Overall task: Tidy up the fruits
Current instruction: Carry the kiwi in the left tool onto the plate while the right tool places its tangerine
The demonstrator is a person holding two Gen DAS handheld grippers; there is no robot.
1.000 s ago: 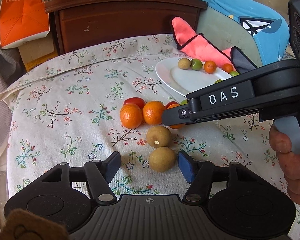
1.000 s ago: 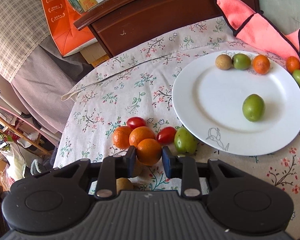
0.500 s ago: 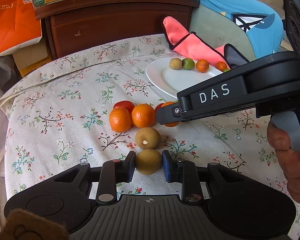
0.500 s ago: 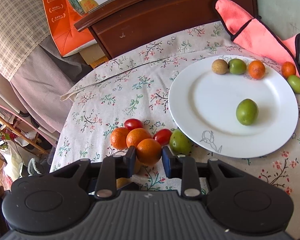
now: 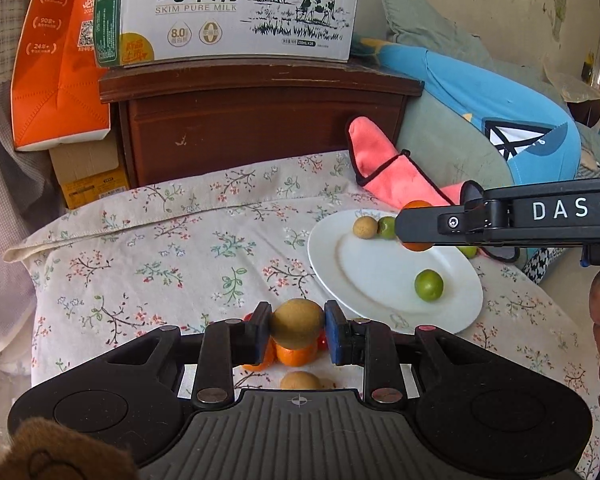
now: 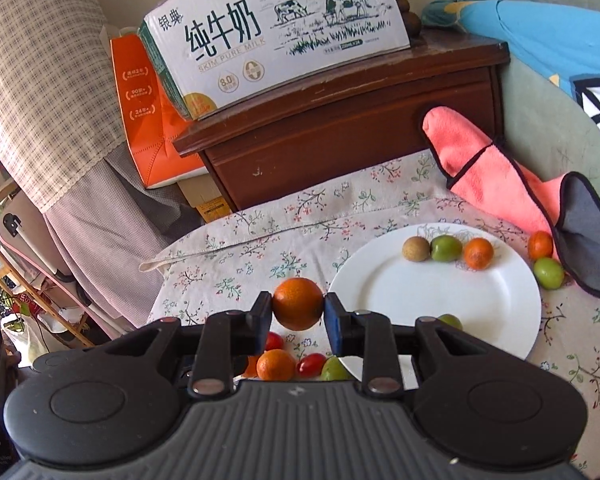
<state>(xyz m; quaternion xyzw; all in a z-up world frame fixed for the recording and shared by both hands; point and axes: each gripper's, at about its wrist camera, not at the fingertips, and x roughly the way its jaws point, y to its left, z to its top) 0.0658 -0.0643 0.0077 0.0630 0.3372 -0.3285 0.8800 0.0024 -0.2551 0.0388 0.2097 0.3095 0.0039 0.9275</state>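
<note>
My left gripper [image 5: 297, 330] is shut on a brown round fruit [image 5: 297, 322] and holds it above the flowered cloth. My right gripper [image 6: 298, 308] is shut on an orange [image 6: 298, 303], raised left of the white plate [image 6: 392, 292]; its arm shows in the left wrist view [image 5: 500, 220] over the plate [image 5: 364, 276]. On the plate's far rim sit a brown fruit [image 6: 416, 249], a green fruit [image 6: 446, 248] and a small orange [image 6: 478, 253]. Another green fruit [image 5: 429, 285] lies on the plate. Oranges [image 6: 276, 365], red tomatoes [image 6: 311, 364] and a green fruit [image 6: 334, 369] lie on the cloth.
A pink and grey mitt [image 6: 500, 184] lies behind the plate, with an orange [image 6: 540, 245] and a green fruit [image 6: 549, 273] beside it. A dark wooden cabinet [image 5: 260, 128] with a milk carton box [image 5: 236, 8] stands behind the table. Another brown fruit [image 5: 300, 380] lies under my left gripper.
Both grippers have lifted. The left raised the brown fruit off the cloth; the right carried the orange up and towards the plate.
</note>
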